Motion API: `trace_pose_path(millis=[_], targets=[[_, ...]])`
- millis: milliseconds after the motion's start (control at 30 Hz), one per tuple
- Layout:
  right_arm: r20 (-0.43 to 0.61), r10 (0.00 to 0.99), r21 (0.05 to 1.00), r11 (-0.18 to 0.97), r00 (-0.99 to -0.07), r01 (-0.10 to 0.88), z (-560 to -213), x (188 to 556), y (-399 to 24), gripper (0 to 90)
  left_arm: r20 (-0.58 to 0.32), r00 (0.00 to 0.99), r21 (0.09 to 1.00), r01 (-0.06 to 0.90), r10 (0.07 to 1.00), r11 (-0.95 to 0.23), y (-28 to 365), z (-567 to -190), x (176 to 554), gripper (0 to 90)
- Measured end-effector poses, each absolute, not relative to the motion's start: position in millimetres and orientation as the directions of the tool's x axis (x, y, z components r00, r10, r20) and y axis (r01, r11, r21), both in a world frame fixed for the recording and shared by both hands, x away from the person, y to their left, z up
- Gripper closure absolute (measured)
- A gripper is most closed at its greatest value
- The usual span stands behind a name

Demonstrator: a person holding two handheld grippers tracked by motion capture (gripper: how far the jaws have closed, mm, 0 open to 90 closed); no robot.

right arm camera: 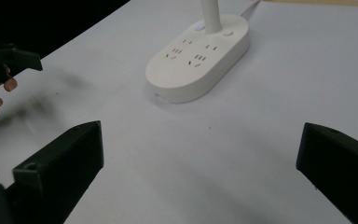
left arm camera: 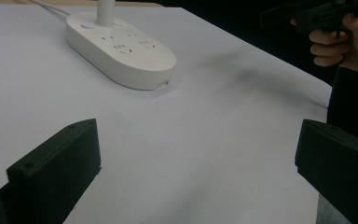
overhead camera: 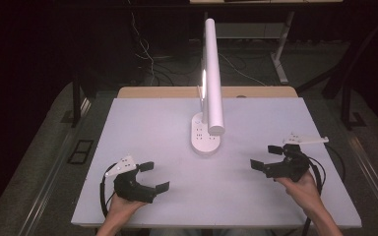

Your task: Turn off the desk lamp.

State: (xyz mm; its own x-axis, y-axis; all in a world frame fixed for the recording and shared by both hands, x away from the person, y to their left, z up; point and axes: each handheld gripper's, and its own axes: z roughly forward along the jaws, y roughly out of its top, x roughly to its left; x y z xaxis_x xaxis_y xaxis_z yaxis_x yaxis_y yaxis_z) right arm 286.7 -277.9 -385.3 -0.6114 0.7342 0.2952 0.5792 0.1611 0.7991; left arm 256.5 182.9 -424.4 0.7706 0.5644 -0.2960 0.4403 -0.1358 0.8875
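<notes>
Cables (overhead camera: pixel 145 54) trail across the floor (overhead camera: pixel 49 132) behind the white table (overhead camera: pixel 142 137).

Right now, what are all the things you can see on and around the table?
lamp: one, white, mid table toward the back, its oval base has sockets on top
table: one, pale top with a wooden strip at the far edge
cables: several, white and dark, floor behind the table
left gripper: one, black, near left of the table, jaws apart, holding nothing
right gripper: one, black, near right, jaws apart, holding nothing
hands: two, one on each gripper
</notes>
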Motion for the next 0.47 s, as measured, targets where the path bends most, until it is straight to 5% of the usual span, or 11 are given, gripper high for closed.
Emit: trace_pose_path(millis=[467], targets=[[0.273,0.78,0.808,0.131,-0.563,0.574,-425.4,240.1,-297.7,0.6,-0.298,0.772,0.885,0.444,0.562,-0.14,181.2,-425.3,257.4,0.0]])
